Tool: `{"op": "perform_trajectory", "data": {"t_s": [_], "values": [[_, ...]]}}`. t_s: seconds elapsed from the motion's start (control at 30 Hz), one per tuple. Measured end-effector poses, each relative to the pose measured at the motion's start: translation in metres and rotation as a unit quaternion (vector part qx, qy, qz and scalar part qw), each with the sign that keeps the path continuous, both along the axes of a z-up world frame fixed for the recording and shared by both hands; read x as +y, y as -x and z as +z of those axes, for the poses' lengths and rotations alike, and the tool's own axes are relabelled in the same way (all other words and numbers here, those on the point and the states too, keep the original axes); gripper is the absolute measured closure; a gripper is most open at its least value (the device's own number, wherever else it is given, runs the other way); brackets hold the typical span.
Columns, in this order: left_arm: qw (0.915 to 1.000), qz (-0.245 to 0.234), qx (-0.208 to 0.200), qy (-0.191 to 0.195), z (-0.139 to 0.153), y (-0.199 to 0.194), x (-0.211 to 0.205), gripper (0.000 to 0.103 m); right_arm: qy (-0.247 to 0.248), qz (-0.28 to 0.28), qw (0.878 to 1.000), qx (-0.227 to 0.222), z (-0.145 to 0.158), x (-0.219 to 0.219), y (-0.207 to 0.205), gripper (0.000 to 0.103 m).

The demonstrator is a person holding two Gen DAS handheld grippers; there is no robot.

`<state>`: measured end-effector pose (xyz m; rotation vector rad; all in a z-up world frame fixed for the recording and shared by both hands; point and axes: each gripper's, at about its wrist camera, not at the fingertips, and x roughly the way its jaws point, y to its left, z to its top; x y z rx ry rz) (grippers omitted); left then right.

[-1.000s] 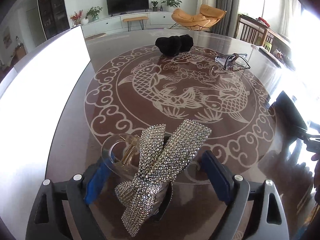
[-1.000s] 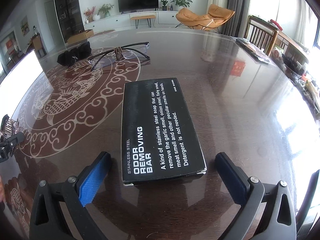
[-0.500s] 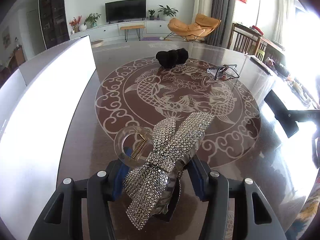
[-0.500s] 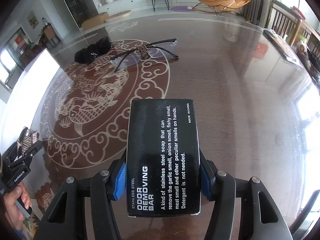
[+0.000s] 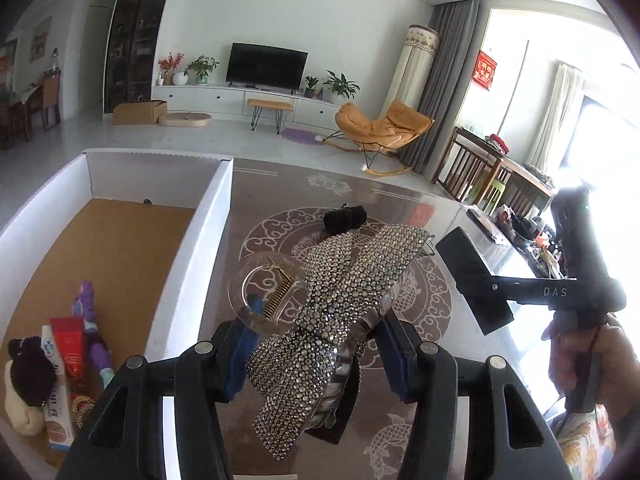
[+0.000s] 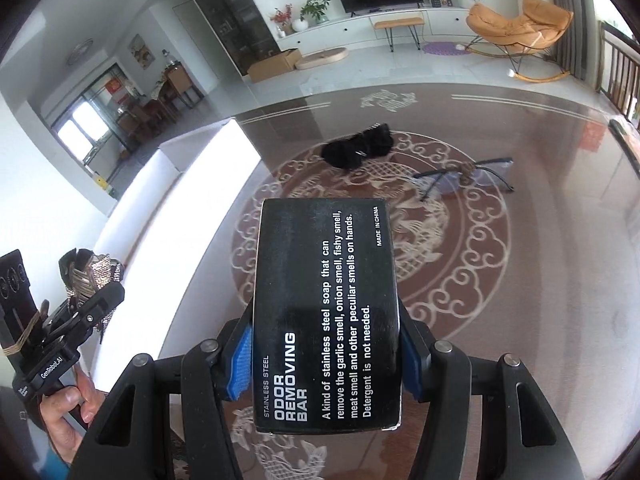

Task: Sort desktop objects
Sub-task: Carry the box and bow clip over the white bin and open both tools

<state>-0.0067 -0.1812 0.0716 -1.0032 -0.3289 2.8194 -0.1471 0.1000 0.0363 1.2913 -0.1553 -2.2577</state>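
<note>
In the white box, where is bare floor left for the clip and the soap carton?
The white box has bare cardboard floor from its far wall down to the purple item. The near left corner is crowded: red tube, plush toy. Both grippers hold loads.

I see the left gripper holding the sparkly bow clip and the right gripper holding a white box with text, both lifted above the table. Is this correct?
Not quite: the box is black with white text, not white, as the right wrist view shows. The rest holds: the left gripper holds the bow clip, the right gripper holds the box, and both are above the table.
</note>
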Motion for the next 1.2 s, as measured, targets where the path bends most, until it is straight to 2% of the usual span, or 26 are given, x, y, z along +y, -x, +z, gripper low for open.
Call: {"op": "perform_trajectory", "data": {"t_s": [0.07, 0.2, 0.4, 0.53, 0.73, 0.77, 0.83, 0.87, 0.9, 1.0, 1.2], "values": [[0.9998, 0.02, 0.002, 0.0, 0.01, -0.009, -0.028, 0.048, 0.013, 0.02, 1.0, 0.008, 0.015, -0.028, -0.003, 0.044], [0.9962, 0.082, 0.001, 0.028, 0.016, -0.027, -0.09, 0.048, 0.039, 0.071, 0.996, 0.02, 0.039, -0.097, -0.011, 0.044], [0.9823, 0.174, -0.048, 0.05, -0.008, -0.045, -0.182, 0.048, 0.075, 0.156, 0.985, 0.025, 0.053, -0.217, -0.035, 0.044], [0.9713, 0.215, -0.093, 0.043, -0.037, -0.054, -0.226, 0.048, 0.058, 0.223, 0.973, 0.011, 0.031, -0.295, -0.068, 0.044], [0.9581, 0.227, -0.17, 0.038, -0.076, -0.047, -0.251, 0.046, -0.046, 0.306, 0.951, 0.006, -0.03, -0.373, -0.125, 0.043], [0.9545, 0.232, -0.183, 0.041, -0.081, -0.046, -0.252, 0.044, -0.063, 0.312, 0.948, 0.013, -0.037, -0.379, -0.133, 0.043], [0.9531, 0.245, -0.174, 0.04, -0.076, -0.047, -0.252, 0.034, -0.07, 0.328, 0.941, 0.043, -0.039, -0.383, -0.147, 0.022], [0.9526, 0.252, -0.165, 0.043, -0.072, -0.048, -0.251, 0.017, -0.067, 0.33, 0.94, 0.055, -0.036, -0.381, -0.152, 0.017], [0.9513, 0.262, -0.154, 0.052, -0.068, -0.05, -0.249, 0.006, -0.059, 0.329, 0.94, 0.065, -0.031, -0.377, -0.155, 0.012], [0.9463, 0.282, -0.135, 0.082, -0.059, -0.054, -0.246, 0.004, -0.035, 0.305, 0.947, 0.091, -0.014, -0.354, -0.149, 0.009], [0.947, 0.293, -0.098, 0.088, -0.047, -0.062, -0.224, 0.004, 0.01, 0.202, 0.969, 0.141, 0.008, -0.265, -0.11, 0.002]]}}
